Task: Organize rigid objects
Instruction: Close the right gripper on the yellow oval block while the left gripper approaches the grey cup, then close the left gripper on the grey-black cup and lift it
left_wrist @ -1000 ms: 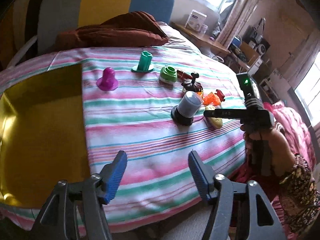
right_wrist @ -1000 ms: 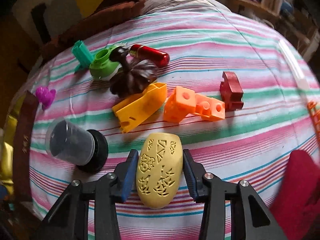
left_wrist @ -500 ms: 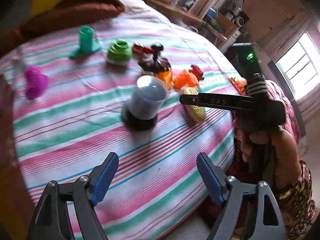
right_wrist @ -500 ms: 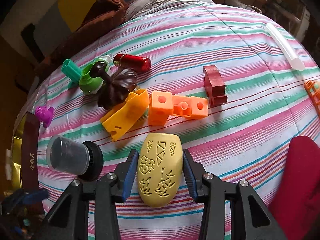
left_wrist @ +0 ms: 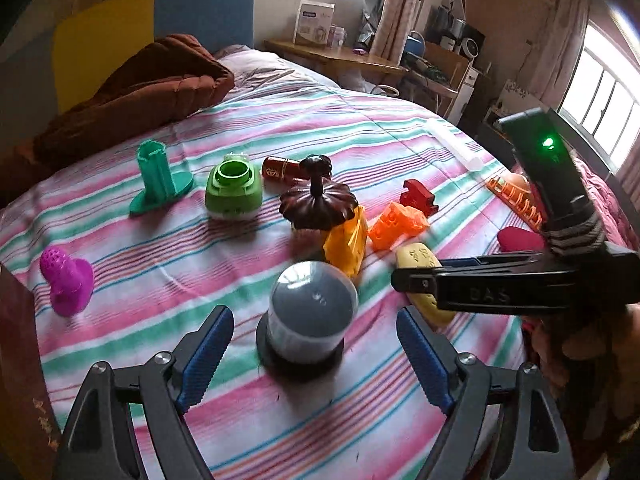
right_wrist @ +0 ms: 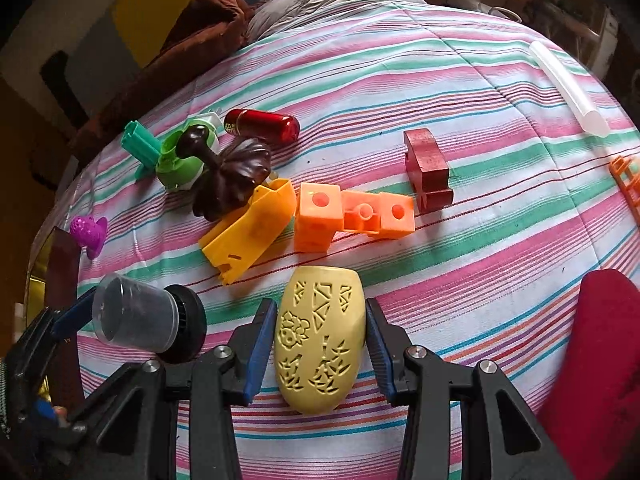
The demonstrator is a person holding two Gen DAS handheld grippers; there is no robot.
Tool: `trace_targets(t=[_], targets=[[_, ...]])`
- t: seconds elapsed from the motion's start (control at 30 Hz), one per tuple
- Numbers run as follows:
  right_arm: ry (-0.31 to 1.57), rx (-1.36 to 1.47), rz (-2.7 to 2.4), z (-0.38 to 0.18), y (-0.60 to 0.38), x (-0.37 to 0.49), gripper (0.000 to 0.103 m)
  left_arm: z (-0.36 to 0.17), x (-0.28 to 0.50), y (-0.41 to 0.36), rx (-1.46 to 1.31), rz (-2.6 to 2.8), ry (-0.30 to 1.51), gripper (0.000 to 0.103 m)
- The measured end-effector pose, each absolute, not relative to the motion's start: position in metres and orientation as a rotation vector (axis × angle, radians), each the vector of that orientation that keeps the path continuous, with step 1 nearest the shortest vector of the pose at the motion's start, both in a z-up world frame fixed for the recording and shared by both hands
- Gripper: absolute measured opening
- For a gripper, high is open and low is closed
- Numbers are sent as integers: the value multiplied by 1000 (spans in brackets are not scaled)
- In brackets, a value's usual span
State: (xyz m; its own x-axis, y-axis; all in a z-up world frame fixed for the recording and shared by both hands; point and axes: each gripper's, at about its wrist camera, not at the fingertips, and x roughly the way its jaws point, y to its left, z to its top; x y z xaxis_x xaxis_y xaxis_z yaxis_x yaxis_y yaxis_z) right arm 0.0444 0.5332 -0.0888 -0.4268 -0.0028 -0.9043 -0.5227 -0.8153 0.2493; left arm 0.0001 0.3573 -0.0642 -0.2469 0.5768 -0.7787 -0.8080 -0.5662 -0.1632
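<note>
We work on a bed covered with a striped sheet (left_wrist: 168, 360), and the rigid pieces lie scattered over it, so each one has to be fetched singly. Our right tool (right_wrist: 320, 344) is clenched on the yellow carved oval (right_wrist: 320, 340): both blue pads press its long flanks, a sensible hold since the narrow axis fits between the fingers and the flat back rests on the sheet. In the left view the same oval (left_wrist: 416, 258) shows just beyond the right tool's black finger. Our left tool (left_wrist: 316, 354) is released, its fingers spread wide with nothing between the pads; the grey capped jar on its black base (left_wrist: 306, 312) stands upright just ahead of and between the fingertips, not yet touched. We judge the wide spread is meant to straddle that jar. Seen from the right wrist the jar (right_wrist: 140, 320) sits near the oval, to its left, with a blue fingertip of the left tool beside it. Further off lie the yellow scoop piece (right_wrist: 252, 228), the orange block chain (right_wrist: 352, 216), the dark brown lid with a knob (left_wrist: 318, 204), the green cup (left_wrist: 234, 190), the teal stand (left_wrist: 158, 178), the magenta piece (left_wrist: 66, 280), the red cylinder (right_wrist: 262, 125) and the dark red block (right_wrist: 426, 170), all well apart from either tool. A gold-lined box edge (right_wrist: 62, 264) sits at the left margin, likely the destination.
</note>
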Motion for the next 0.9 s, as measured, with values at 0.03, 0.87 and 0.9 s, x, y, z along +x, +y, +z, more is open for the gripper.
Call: trace_targets(t=[0.03,0.87,0.9], targets=[[740,-1456,2296,-89,534,45,45,-67,1,360,-1037,1935,343,84],[704,-1464,2302,-86,535,49,45,-86,0,337,-1029,1942,210,48],[698,-1463,2304,-86,535,49,45,-85,0,334,-1029,1938,194,48]])
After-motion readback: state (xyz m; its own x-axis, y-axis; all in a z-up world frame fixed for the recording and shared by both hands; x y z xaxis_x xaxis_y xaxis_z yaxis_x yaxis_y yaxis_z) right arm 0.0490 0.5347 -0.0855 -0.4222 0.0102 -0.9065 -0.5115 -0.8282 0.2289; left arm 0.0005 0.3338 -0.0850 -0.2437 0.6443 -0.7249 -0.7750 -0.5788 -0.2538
